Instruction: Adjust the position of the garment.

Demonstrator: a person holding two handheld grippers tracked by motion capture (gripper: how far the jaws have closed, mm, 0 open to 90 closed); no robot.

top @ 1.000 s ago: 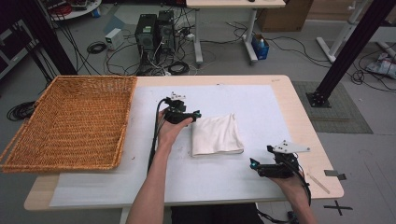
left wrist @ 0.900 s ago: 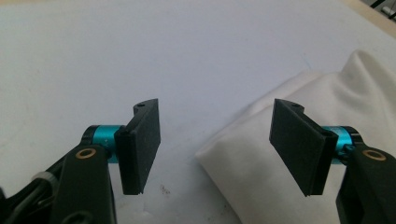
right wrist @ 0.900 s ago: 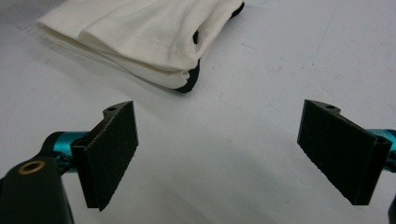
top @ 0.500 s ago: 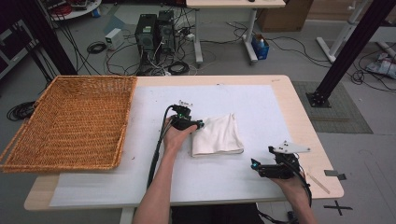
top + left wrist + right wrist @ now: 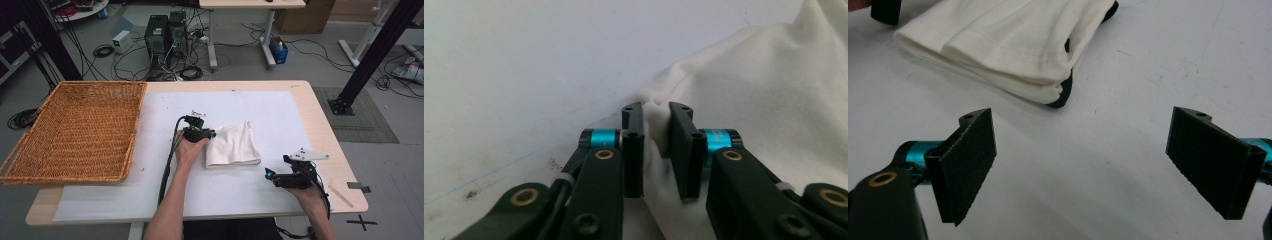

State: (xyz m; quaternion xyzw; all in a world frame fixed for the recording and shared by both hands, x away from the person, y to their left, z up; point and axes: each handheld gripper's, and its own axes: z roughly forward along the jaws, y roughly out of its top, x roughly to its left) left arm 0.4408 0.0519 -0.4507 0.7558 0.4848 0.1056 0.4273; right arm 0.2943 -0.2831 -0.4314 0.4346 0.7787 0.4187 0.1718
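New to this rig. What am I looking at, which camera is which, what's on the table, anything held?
There is no robot arm here: a person at a table holds a two-jaw hand-held gripper in each hand. The high view looks down from above the person's side, with the forearms coming in from the bottom. The other two pictures come from cameras riding on each gripper, looking along its black jaws.

On the table's white sheet lie a folded cream cloth and, at the left, a wicker basket.

The left hand-held gripper has just been closing its jaws, and they now pinch a bunched edge of the cloth. The right hand-held gripper has its jaws wide apart with nothing between them; the cloth lies beyond them, near its folded corner.
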